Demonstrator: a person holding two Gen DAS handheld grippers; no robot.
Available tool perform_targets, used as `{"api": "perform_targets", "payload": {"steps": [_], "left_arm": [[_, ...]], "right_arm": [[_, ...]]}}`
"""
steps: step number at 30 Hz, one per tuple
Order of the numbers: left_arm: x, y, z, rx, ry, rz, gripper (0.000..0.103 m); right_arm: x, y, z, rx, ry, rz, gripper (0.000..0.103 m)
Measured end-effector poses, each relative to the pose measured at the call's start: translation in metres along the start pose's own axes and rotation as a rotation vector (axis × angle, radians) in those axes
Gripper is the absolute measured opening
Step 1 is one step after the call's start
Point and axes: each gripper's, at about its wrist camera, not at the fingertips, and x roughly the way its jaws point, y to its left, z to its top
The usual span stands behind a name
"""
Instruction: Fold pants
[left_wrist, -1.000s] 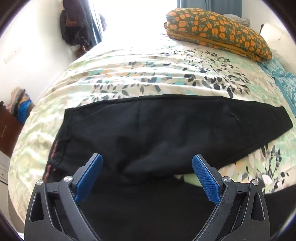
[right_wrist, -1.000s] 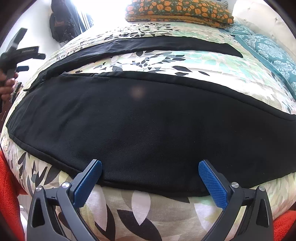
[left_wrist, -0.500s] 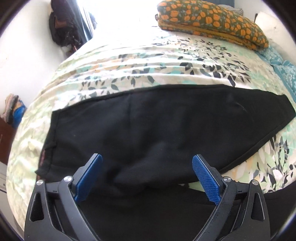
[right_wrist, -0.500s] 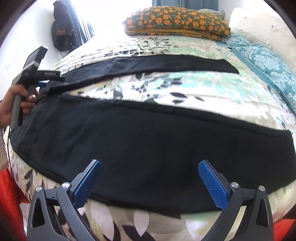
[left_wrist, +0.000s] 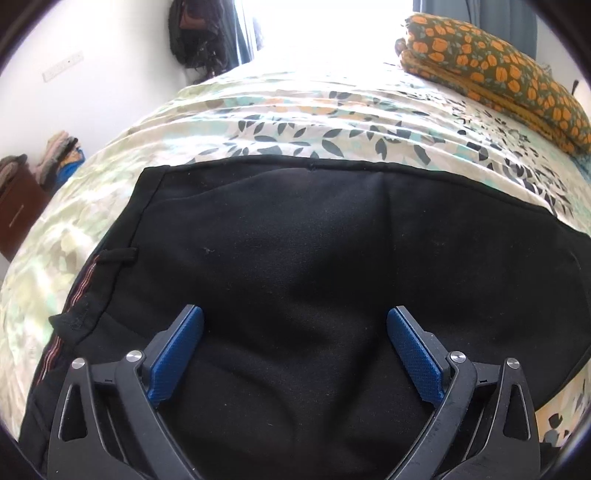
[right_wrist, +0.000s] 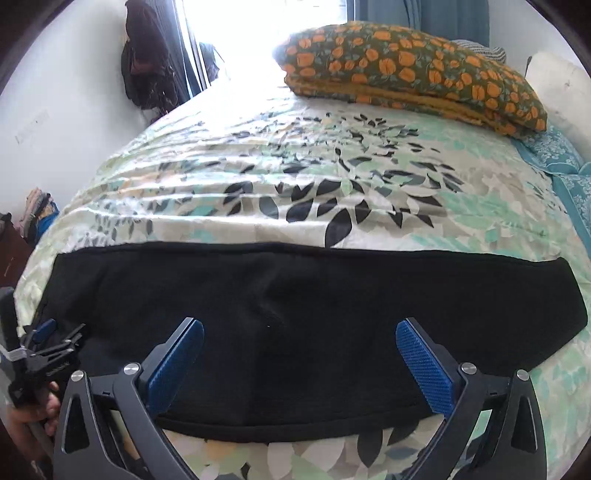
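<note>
The pants lay flat across the near part of the bed, one black band with the legs seemingly stacked. My left claw hung wide and empty over the pants' waistband end; my right claw hung wide and empty over the pants' middle. I judged the lengthwise fold done. Next, I reckoned, came the crosswise fold: each claw needed to pinch a pants edge through both layers.

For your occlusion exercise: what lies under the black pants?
The pants lie flat on the leaf-print bedspread, which shows all around them. The spread beneath the cloth is covered, so anything lying between them cannot be seen.
</note>
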Motion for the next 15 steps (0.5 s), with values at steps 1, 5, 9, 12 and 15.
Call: {"api": "perform_targets", "payload": {"steps": [1,5,9,12,15], "left_arm": [[0.0,0.001,0.0,-0.004,-0.005,-0.005,0.101],[-0.001,0.002,-0.002,-0.013,-0.024,-0.017,0.102],[0.0,0.002,-0.002,-0.015,-0.029,-0.02,0.102],[0.0,0.002,-0.001,-0.014,-0.025,-0.018,0.102],[0.001,0.001,0.001,-0.012,-0.01,-0.016,0.102]], "right_arm": [[0.022,-0.005,-0.006,-0.012,0.072,-0.007,0.103],[0.034,-0.045,-0.016,0.048,0.06,0.025,0.103],[0.036,-0.098,-0.014,0.078,0.092,-0.013,0.103],[0.013,-0.135,-0.018,0.151,0.099,-0.12,0.103],[-0.046,-0.154,-0.041,0.239,0.009,-0.048,0.103]]}}
